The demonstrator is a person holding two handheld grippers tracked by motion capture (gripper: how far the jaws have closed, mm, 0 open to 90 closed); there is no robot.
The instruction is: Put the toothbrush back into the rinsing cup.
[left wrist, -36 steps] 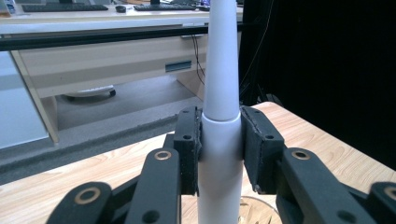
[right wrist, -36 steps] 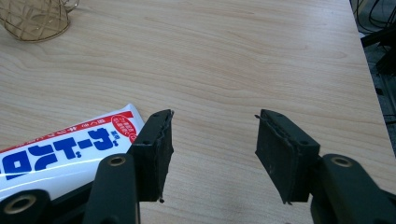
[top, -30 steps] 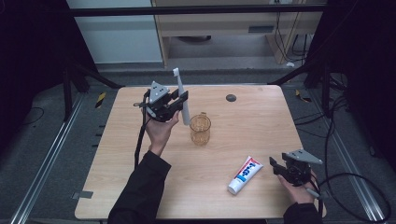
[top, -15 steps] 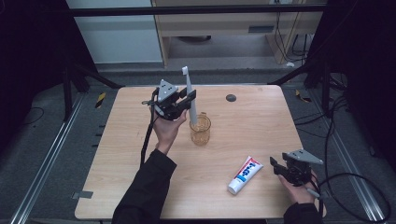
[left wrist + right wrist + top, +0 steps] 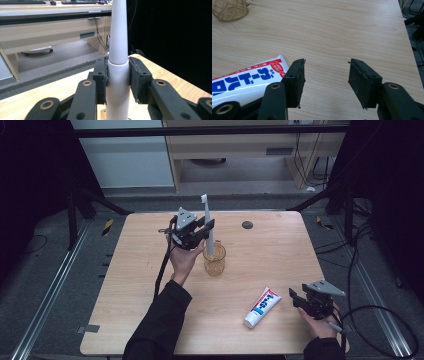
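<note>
Left tool (image 5: pixel 204 231): clenched on toothbrush (image 5: pixel 207 222), upright, lower end in cup (image 5: pixel 214 260)
Right tool (image 5: pixel 296 300): released, jaws apart over bare table (image 5: pixel 270 250)
Tube (image 5: pixel 262 306): flat, just beside right tool

Smooth matt white plastic toothbrush (image 5: pixel 117 72), clear amber glass cup (image 5: pixel 214 261) (faceted), wood-grain table (image 5: pixel 280 255).

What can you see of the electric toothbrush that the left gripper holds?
The electric toothbrush is white and looks like smooth plastic: a thick round handle, a seam, then a slimmer neck tapering up to a small brush head. It stands upright, its lower end inside the amber glass cup. The left gripper is shut on its handle, both black fingers pressing its sides.
</note>
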